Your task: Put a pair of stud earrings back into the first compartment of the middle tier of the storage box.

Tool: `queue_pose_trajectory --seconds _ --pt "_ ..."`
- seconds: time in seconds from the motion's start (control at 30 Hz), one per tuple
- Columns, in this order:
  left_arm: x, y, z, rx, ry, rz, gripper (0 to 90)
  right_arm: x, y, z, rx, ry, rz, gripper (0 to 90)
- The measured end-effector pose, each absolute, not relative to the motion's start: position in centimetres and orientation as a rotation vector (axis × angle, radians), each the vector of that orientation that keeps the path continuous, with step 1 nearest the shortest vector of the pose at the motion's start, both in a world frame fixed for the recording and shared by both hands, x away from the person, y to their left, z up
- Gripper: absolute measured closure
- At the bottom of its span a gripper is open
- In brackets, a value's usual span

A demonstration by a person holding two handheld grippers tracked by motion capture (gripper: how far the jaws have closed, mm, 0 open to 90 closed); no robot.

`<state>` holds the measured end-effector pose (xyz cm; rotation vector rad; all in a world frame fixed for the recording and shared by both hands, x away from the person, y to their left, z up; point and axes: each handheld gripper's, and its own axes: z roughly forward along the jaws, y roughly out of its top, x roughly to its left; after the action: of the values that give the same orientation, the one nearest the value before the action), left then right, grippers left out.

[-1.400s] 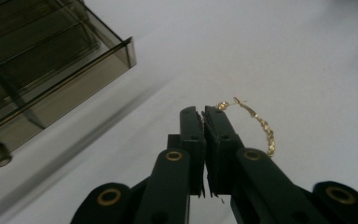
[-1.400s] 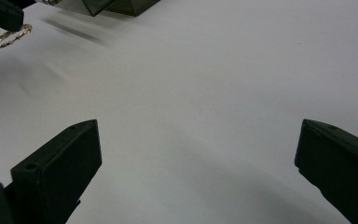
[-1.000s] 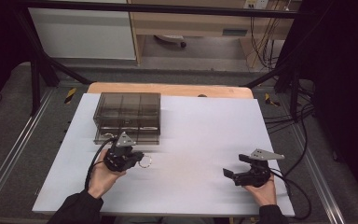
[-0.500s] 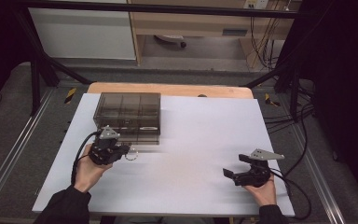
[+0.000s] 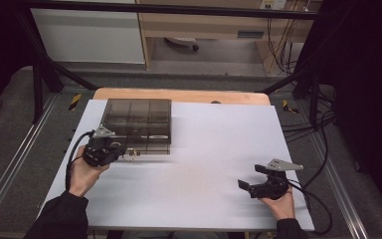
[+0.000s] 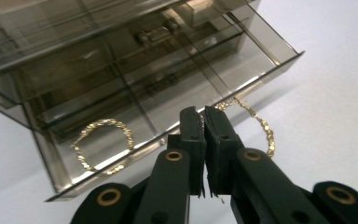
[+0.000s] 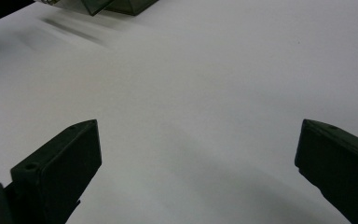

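Two gold hoop earrings appear in the left gripper view, one of them partly hidden. The first gold hoop (image 6: 103, 145) lies inside the lowest pulled-out drawer (image 6: 168, 107) of a smoky, see-through drawer box (image 5: 138, 124), seen through the drawer's tinted front wall. The second gold hoop (image 6: 256, 125) rises behind the black jaws of the left gripper (image 6: 204, 122), its left portion blocked by them. Those jaws are pressed nearly together with only a thin slit between, and the hoop's near arc disappears at their tips, so they appear to be pinching it, though the exact point of contact is covered. This hoop hangs at the drawer's front edge; whether it touches the drawer cannot be made out.

From the high view, the box sits toward the far left of the white table (image 5: 209, 149), and the left gripper (image 5: 129, 153) is at the box's front, held by the person's left hand (image 5: 83, 172). The earrings are reduced there to a faint glint near the jaws.

The right gripper (image 5: 248, 180) rests near the table's front right in the right hand (image 5: 277, 203), well apart from the box. In the right gripper view its jaws stand spread wide, with nothing between them but bare tabletop. A corner of the box is cut off at that view's top edge.
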<state>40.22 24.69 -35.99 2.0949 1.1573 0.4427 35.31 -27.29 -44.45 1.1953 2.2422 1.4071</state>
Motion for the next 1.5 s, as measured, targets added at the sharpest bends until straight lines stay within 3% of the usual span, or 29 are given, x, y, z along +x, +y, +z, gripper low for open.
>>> queue_pose_trajectory --seconds 0.6,1.5 --pt "42.8 26.8 -35.9 2.074 1.249 0.511 86.1 35.3 -27.3 -44.5 1.197 2.244 1.404 0.8" --pt "45.1 28.1 -38.8 2.074 1.36 0.557 86.0 35.3 -27.3 -44.4 1.198 2.241 1.405 0.8"
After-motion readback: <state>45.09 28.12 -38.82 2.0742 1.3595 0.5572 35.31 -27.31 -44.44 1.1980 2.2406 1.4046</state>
